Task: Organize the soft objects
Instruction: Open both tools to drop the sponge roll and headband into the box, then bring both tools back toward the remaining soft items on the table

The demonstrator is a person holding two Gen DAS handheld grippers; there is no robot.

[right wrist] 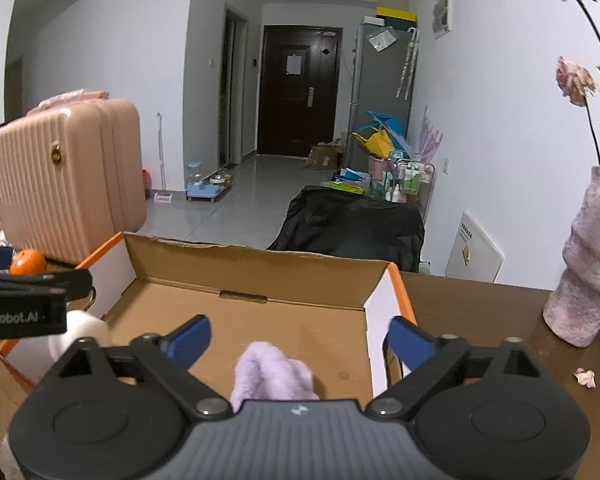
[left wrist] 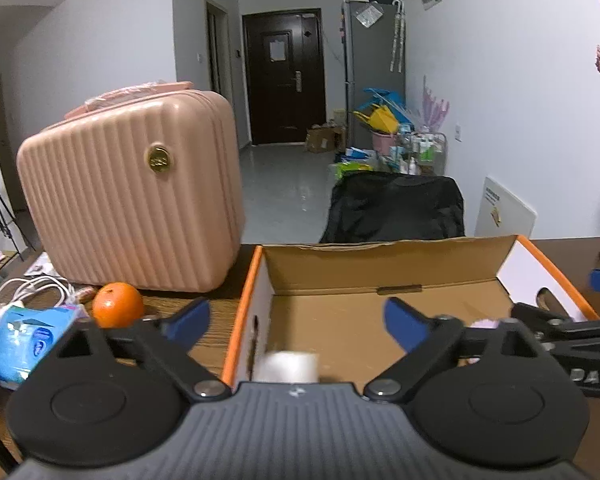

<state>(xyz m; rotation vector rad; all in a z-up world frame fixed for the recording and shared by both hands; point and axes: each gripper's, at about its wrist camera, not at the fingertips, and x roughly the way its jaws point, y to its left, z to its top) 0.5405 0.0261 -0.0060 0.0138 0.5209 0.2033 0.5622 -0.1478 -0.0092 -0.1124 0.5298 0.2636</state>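
- Far left, your left view: a blue packet (left wrist: 28, 340) and a white cable (left wrist: 32, 290) lay on the wooden table (left wrist: 212, 320), with an orange (left wrist: 118, 305) just right of them.
- Behind the orange: a pink case (left wrist: 132, 192) stood upright on the table, just left of the box (left wrist: 380, 268).
- Your left gripper (left wrist: 296, 322) was released, jaws spread wide, one fingertip (left wrist: 192, 318) outside the box's orange-edged left wall and the other above its floor; nothing was gripped.
- Between those jaws: a white soft item (left wrist: 288, 366), blurred, sat low in the box near its left wall.
- Your right gripper (right wrist: 300, 338) was likewise released, jaws wide above the box (right wrist: 260, 272).
- Between them: a lilac soft item (right wrist: 274, 372) lay on the box floor, ungripped.
- Far right: a pink vase (right wrist: 584, 272) with dried flowers (right wrist: 574, 80) stood on the table, fallen petals (right wrist: 585, 377) near it.
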